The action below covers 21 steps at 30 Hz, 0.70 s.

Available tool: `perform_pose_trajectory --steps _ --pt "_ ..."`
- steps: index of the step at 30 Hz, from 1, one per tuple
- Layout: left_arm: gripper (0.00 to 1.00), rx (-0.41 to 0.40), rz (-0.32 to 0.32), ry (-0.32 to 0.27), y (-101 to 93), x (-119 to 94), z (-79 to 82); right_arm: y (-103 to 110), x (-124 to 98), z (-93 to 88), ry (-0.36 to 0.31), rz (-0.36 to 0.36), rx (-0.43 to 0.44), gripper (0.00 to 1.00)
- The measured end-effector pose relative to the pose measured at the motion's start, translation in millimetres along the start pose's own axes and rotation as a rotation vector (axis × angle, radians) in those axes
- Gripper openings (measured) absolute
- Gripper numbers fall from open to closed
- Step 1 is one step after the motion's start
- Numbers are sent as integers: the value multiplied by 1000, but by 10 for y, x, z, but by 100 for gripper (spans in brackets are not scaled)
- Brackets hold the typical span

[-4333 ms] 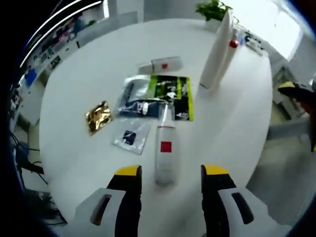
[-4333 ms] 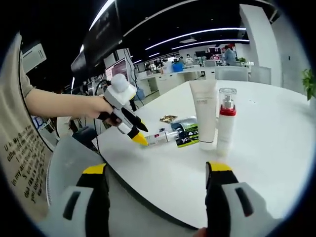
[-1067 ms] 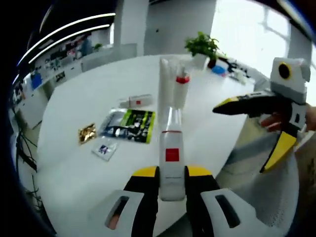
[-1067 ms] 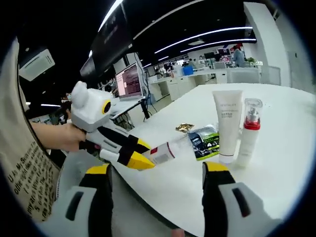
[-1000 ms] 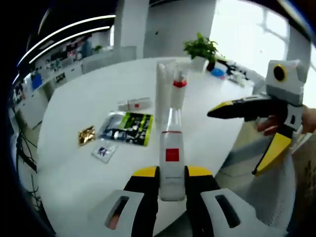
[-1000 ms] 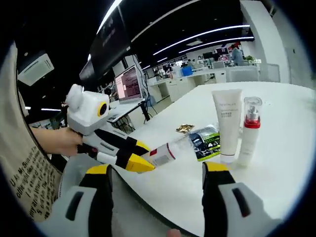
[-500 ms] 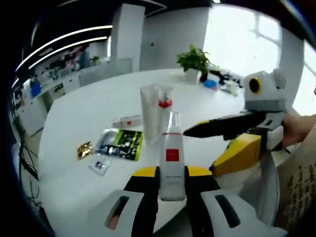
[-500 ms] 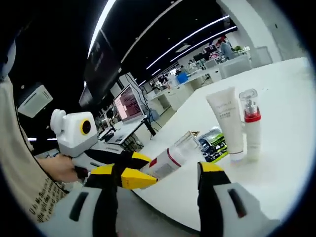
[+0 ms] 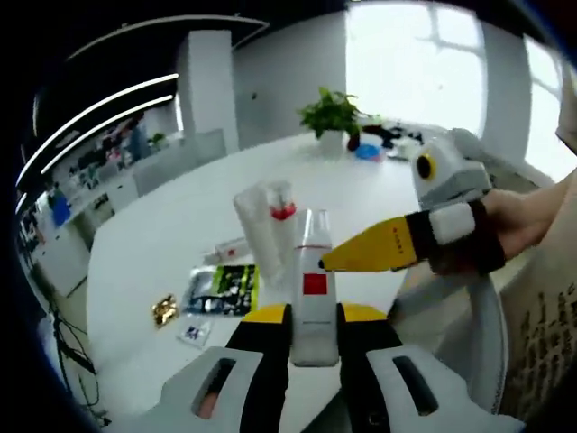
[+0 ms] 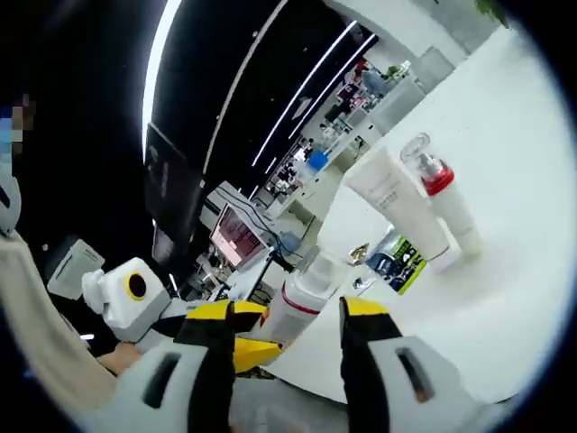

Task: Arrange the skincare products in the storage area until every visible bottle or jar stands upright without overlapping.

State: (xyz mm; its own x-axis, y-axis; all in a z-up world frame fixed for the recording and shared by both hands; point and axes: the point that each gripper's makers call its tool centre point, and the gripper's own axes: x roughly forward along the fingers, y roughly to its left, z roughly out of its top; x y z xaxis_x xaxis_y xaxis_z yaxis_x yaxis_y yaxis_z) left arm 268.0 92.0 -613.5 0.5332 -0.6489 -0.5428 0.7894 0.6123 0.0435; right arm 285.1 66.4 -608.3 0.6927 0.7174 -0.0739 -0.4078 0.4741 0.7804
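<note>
Left tool (image 9: 305, 317) clamps clear bottle (image 9: 310, 280) — right tool (image 10: 279, 329) jaws spread, astride its cap.

I saw a round white table (image 9: 153, 244) carrying everything. On it a white tube (image 9: 255, 216) stood cap-down, touching or just beside an upright pump bottle with a red collar (image 9: 282, 206). Near their bases lay a green-and-black sachet (image 9: 236, 282), a gold foil packet (image 9: 165, 309), a small clear packet (image 9: 193, 334), and a small white bottle on its side (image 9: 233, 252). A potted plant (image 9: 331, 115) stood at the far edge.
</note>
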Motion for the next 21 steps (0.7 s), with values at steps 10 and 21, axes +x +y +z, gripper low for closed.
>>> perform_pose_trajectory --steps 10,21 --pt "16 62 -25 -8 -104 22 53 5 3 -35 -9 5 61 33" --pt "16 94 -37 -5 -112 4 58 -6 -8 -14 -27 -5 115 25"
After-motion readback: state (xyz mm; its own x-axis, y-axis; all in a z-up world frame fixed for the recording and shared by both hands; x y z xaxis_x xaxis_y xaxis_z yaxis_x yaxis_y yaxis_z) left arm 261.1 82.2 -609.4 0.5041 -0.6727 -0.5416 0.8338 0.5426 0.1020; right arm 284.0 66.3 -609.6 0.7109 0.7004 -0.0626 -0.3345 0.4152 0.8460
